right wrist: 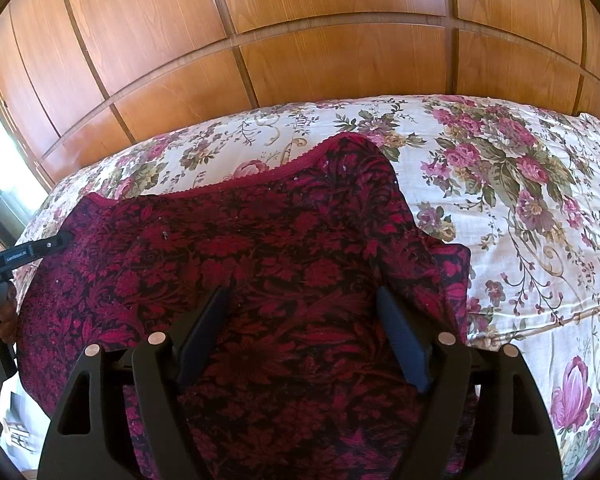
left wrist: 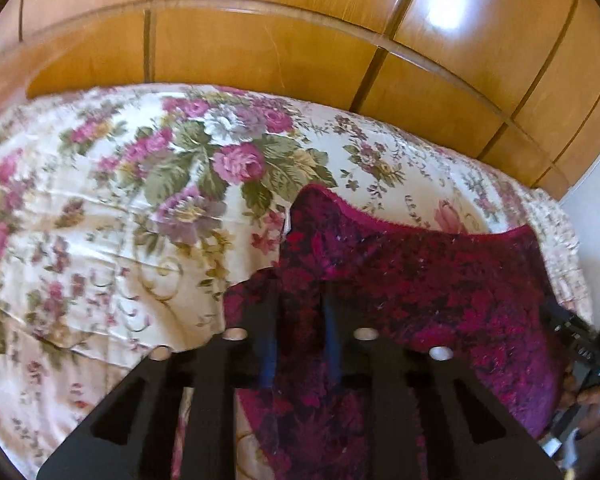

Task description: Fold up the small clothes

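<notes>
**Red garment spread on a floral bedspread, one gripper at each side**

The garment (right wrist: pixel 260 248), dark red with a black leaf pattern and a scalloped pink edge, lies on the bedspread (right wrist: pixel 520 208) in front of wooden panelling (right wrist: pixel 300 20). In the left wrist view, the left gripper (left wrist: pixel 300 312) has its jaws drawn close together, with a narrow strip of the cloth between the blue pads; the fingers (left wrist: pixel 266 320) press down at the garment's left edge. In the right wrist view, the right gripper (right wrist: pixel 304 300) stands wide open above the cloth, its pads clear of it and holding nothing. The left gripper's tip also appears at that view's left margin, touching the garment.
</notes>
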`<state>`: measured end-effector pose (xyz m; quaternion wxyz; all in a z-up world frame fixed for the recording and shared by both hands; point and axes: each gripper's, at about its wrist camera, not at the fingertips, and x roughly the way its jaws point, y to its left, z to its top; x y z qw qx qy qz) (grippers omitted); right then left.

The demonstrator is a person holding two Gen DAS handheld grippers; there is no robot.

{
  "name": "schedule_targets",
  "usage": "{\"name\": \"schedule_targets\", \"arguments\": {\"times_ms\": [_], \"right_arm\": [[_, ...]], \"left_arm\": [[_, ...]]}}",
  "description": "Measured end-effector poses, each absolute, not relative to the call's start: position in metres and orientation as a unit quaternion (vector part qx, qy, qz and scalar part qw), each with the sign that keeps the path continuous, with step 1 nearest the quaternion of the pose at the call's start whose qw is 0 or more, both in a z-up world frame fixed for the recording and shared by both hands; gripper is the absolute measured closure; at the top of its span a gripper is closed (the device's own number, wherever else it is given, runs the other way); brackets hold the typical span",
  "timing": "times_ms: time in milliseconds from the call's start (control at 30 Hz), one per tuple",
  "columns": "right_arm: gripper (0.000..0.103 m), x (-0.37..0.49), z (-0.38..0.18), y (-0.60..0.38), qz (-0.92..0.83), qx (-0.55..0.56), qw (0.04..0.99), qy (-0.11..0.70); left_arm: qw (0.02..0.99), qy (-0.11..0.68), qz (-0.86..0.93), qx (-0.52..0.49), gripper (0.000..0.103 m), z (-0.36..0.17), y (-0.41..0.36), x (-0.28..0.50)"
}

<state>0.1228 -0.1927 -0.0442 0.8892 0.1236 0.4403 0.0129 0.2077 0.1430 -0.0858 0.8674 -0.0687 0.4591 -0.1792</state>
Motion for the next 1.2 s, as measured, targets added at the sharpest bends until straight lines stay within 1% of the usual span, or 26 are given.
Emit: {"name": "schedule_targets", "arguments": {"times_ms": [33, 133, 267, 467, 500, 533, 567, 600, 667, 767, 833, 967, 1033, 1100, 1133, 1167, 1200], "right_arm": [[0.025, 0.123, -0.044, -0.193, 0.012, 0.123, 0.888, 0.443], [0.025, 0.125, -0.03, -0.197, 0.016, 0.136, 0.883, 0.449], [0.029, 0.128, -0.007, -0.215, 0.0, 0.152, 0.894, 0.422], [0.03, 0.159, -0.009, -0.237, -0.047, 0.15, 0.889, 0.43], [0.033, 0.165, -0.013, -0.239, -0.048, 0.152, 0.885, 0.438], [0.04, 0.173, -0.017, -0.242, -0.039, 0.154, 0.88, 0.448], [0.066, 0.176, -0.02, -0.241, -0.029, 0.157, 0.875, 0.456], [0.087, 0.178, -0.021, -0.238, -0.02, 0.154, 0.871, 0.465], [0.091, 0.174, -0.012, -0.23, -0.012, 0.131, 0.882, 0.453], [0.092, 0.169, 0.004, -0.227, -0.015, 0.122, 0.898, 0.423], [0.093, 0.175, 0.004, -0.231, -0.033, 0.118, 0.9, 0.419], [0.093, 0.198, -0.029, -0.237, -0.065, 0.123, 0.877, 0.46], [0.093, 0.203, -0.045, -0.237, -0.075, 0.122, 0.868, 0.476], [0.092, 0.203, -0.054, -0.237, -0.079, 0.119, 0.865, 0.482], [0.091, 0.203, -0.055, -0.237, -0.081, 0.117, 0.865, 0.482], [0.087, 0.203, -0.057, -0.236, -0.082, 0.114, 0.864, 0.484], [0.085, 0.203, -0.058, -0.237, -0.083, 0.114, 0.863, 0.486]], "left_arm": [[0.867, 0.457, -0.183, -0.084, 0.092, -0.084, 0.146, 0.209], [0.874, 0.428, -0.191, -0.124, 0.093, -0.071, 0.157, 0.2], [0.876, 0.433, -0.182, -0.111, 0.093, -0.078, 0.156, 0.195], [0.878, 0.423, -0.185, -0.123, 0.093, -0.073, 0.156, 0.192], [0.881, 0.418, -0.188, -0.121, 0.093, -0.07, 0.156, 0.191], [0.885, 0.409, -0.189, -0.116, 0.093, -0.065, 0.155, 0.187], [0.889, 0.402, -0.189, -0.114, 0.093, -0.062, 0.156, 0.185], [0.892, 0.394, -0.189, -0.114, 0.093, -0.058, 0.157, 0.181], [0.903, 0.368, -0.189, -0.119, 0.093, -0.047, 0.162, 0.169], [0.909, 0.352, -0.176, -0.133, 0.093, -0.041, 0.168, 0.161], [0.905, 0.368, -0.164, -0.136, 0.093, -0.048, 0.168, 0.17], [0.878, 0.446, -0.115, -0.133, 0.093, -0.086, 0.159, 0.205], [0.871, 0.458, -0.11, -0.141, 0.092, -0.097, 0.159, 0.209], [0.873, 0.453, -0.108, -0.146, 0.088, -0.096, 0.161, 0.206], [0.873, 0.453, -0.108, -0.144, 0.088, -0.095, 0.162, 0.205], [0.873, 0.452, -0.108, -0.146, 0.088, -0.095, 0.163, 0.204], [0.873, 0.451, -0.109, -0.151, 0.084, -0.093, 0.165, 0.201]]}}
